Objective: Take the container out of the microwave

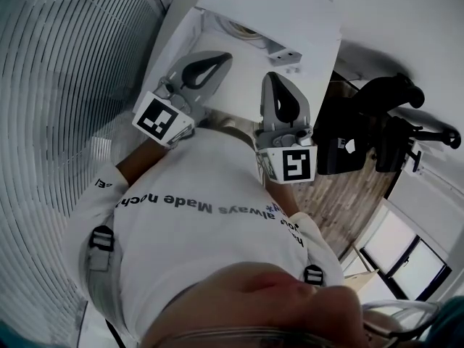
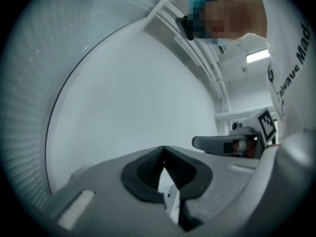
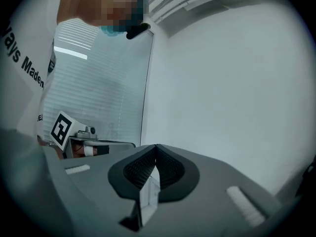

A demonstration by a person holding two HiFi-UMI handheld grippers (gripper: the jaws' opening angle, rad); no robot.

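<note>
Pressing tip to tip, the 2 grey jaws of the left gripper (image 1: 223,58) and of the right gripper (image 1: 274,78) hold nothing; their dark pads (image 2: 145,172) are ribbed. Beyond them stands the white, boxy microwave (image 1: 319,20). I cannot tell whether the round shape (image 1: 239,29) inside it is the container.

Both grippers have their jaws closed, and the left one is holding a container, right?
No. The left gripper and right gripper both have jaws closed, but the left one holds nothing, as the left gripper view shows.
</note>
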